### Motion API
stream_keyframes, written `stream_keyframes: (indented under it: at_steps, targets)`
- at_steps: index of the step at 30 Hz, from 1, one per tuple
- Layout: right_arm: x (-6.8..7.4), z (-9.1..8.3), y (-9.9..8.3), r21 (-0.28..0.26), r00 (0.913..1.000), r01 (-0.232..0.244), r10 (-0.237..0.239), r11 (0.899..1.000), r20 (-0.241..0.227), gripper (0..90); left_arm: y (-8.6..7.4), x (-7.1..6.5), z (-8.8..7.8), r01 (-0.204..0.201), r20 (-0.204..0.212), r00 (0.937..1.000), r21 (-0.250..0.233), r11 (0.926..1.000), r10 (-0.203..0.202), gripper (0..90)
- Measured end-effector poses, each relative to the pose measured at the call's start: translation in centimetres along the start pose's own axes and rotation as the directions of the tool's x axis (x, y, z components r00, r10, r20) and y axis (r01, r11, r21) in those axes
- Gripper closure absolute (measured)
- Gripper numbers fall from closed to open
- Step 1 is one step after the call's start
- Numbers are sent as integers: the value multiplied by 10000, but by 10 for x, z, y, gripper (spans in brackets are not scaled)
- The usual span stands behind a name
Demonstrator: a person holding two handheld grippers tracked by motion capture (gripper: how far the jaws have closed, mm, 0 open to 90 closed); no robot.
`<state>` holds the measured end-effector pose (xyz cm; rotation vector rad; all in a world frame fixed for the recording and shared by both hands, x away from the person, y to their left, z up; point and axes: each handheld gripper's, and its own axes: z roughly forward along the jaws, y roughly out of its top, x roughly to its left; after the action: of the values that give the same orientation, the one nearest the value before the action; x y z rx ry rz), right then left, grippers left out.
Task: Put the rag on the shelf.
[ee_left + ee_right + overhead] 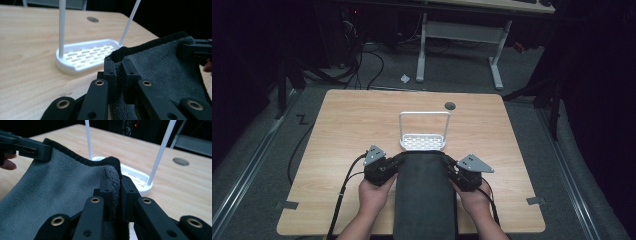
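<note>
The left gripper (pixel 118 67) is clenched on the near left corner of a dark grey towel (pixel 162 67), its two black jaws pinching the fleecy cloth just below the black-bound edge. The right gripper (pixel 115 185) grips the opposite corner the same way, cloth bunched between its jaws. In the high view the left gripper (pixel 384 167) and right gripper (pixel 459 172) sit at either side of the towel (pixel 424 195), each held in a hand (pixel 374 192), with the cloth stretched between them and running back toward the person over the near table edge. The towel is charcoal, with a soft napped pile and a darker hem along its far edge. Just beyond the jaws stands a white rack (pixel 424 131) with a slotted base and a tall hoop handle; the towel's hem lies just beside its base. All rests on a light wooden table (pixel 352 125), with a round dark grommet (pixel 450 105) farther out.
</note>
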<state>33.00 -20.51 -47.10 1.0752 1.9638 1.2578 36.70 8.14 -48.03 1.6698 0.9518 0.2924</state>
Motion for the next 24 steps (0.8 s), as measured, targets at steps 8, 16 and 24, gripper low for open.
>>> stream_keyframes:
  at_steps: [8,16,24]
  targets:
    - [3,-13,20,-796,9999,106,-98,9968,100,823,26,-12,-14,-616,14,9981,-913,9939,620,844]
    - [-1,-27,48,-1578,9994,219,-173,9872,302,823,56,-23,-27,-1025,-46,9946,-1794,9784,1034,845]
    - [-4,-37,76,-2273,9986,415,-330,9729,410,824,84,-31,-34,-1386,-100,9900,-2435,9600,1404,846]
